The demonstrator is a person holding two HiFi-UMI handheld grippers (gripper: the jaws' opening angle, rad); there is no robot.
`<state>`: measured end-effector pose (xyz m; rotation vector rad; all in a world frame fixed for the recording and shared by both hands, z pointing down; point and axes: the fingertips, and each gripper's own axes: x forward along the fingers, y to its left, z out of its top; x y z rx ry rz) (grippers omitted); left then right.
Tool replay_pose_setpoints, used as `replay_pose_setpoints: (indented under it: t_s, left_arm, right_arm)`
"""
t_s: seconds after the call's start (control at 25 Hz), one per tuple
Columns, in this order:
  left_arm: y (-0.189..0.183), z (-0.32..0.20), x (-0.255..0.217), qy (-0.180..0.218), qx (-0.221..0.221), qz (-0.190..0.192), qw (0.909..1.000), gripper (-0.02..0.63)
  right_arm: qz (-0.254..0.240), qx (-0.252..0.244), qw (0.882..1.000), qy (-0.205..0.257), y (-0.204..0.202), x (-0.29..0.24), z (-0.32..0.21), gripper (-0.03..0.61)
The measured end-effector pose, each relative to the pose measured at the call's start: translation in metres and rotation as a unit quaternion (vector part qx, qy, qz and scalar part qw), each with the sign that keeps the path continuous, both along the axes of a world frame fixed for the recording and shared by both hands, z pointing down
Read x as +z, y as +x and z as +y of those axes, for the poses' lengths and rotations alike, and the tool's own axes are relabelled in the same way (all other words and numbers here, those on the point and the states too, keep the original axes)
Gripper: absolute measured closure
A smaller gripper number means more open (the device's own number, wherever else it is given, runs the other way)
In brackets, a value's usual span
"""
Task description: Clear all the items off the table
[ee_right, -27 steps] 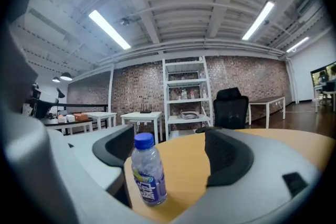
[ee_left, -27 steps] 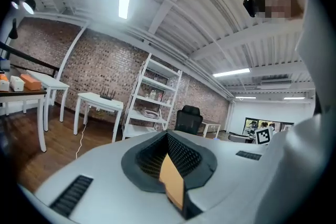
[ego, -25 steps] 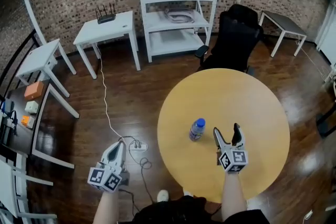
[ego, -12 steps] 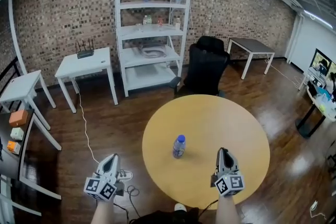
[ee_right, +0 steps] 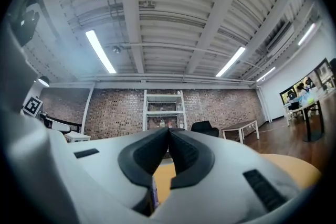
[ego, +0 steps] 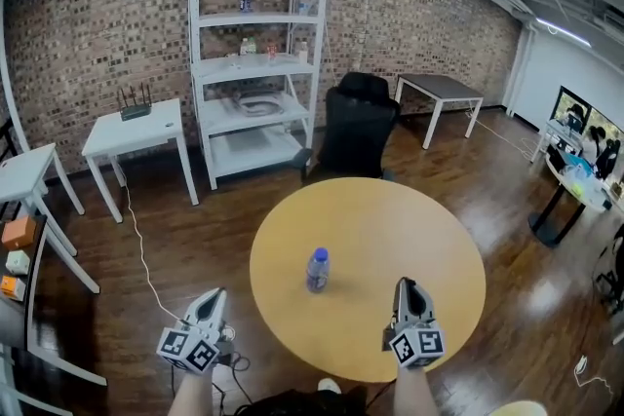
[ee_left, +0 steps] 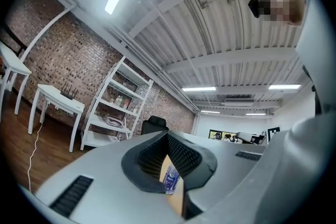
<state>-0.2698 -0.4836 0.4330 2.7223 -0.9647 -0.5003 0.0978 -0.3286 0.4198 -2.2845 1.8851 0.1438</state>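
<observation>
- The small clear plastic bottle with a blue cap and blue label [ego: 317, 270] stands upright on the round yellow wooden bench [ego: 400, 219]. It sits left of the bench's middle, towards our side, and it is the only item we see there.
- Our left gripper [ego: 212, 297] hangs off the bench, over the dark wooden floor [ego: 175, 239] and well apart from the bottle. Its jaws are pressed together with nothing between them. In the left gripper view the bottle shows far beyond them, through the gap under the tips.
- Our right gripper [ego: 406, 287] hovers over the near right part of the bench, to the right of the bottle and apart from it. Its jaws also meet tip to tip and are empty.
- We judge that the clearing has not yet begun: the bottle is untouched and neither gripper is on it.
- The next move calls for opening one pair of jaws wide; the right gripper looks the nearer.
- We would then bring it in level, straddle the bottle's body below the cap and close gently. A light bottle may tip if one jaw nudges it first.
- After that we would lift it clear of the bench. Where it should go, these views do not settle.
</observation>
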Motion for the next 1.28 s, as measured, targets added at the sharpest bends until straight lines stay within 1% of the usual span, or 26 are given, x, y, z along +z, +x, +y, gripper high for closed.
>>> replay_pose_setpoints:
  t_s: [0.12, 0.24, 0.32, 0.48, 0.68, 0.84, 1.0, 1.16, 1.28]
  left_arm:
    - [0.008, 0.003, -0.002, 0.003, 0.013, -0.005, 0.9999, 0.614]
    - [0.005, 0.005, -0.001, -0.003, 0.013, 0.015, 0.9998, 0.614]
    - [0.000, 0.005, 0.000, -0.001, 0.003, 0.019, 0.9998, 0.614]
    - [-0.003, 0.007, 0.001, -0.003, 0.010, 0.015, 0.9998, 0.614]
    - [0.005, 0.014, 0.003, -0.004, 0.026, 0.004, 0.9996, 0.614]
    - [0.031, 0.021, 0.004, 0.003, 0.060, -0.010, 0.9981, 0.614]
    - [0.067, 0.037, 0.000, 0.004, 0.115, -0.013, 0.9933, 0.614]
    - [0.115, 0.059, -0.010, 0.020, 0.175, -0.014, 0.9843, 0.614]
    - [0.161, 0.082, -0.015, 0.020, 0.223, -0.005, 0.9747, 0.614]
  right_arm:
    - [0.003, 0.003, 1.000, 0.002, 0.005, -0.001, 0.005, 0.574]
    - [0.006, 0.004, 1.000, -0.006, 0.004, 0.004, 0.006, 0.574]
    - [0.009, 0.003, 1.000, -0.008, 0.004, 0.007, 0.006, 0.574]
    - [0.018, 0.006, 1.000, -0.012, 0.003, 0.006, 0.013, 0.574]
    - [0.020, 0.029, 0.999, -0.028, 0.007, 0.006, 0.038, 0.571]
    - [0.014, 0.053, 0.998, -0.029, 0.017, 0.009, 0.056, 0.571]
    - [0.010, 0.082, 0.996, -0.021, 0.029, 0.005, 0.083, 0.571]
    - [0.022, 0.121, 0.992, -0.012, 0.050, -0.008, 0.125, 0.571]
    - [0.028, 0.167, 0.985, -0.010, 0.074, -0.016, 0.177, 0.572]
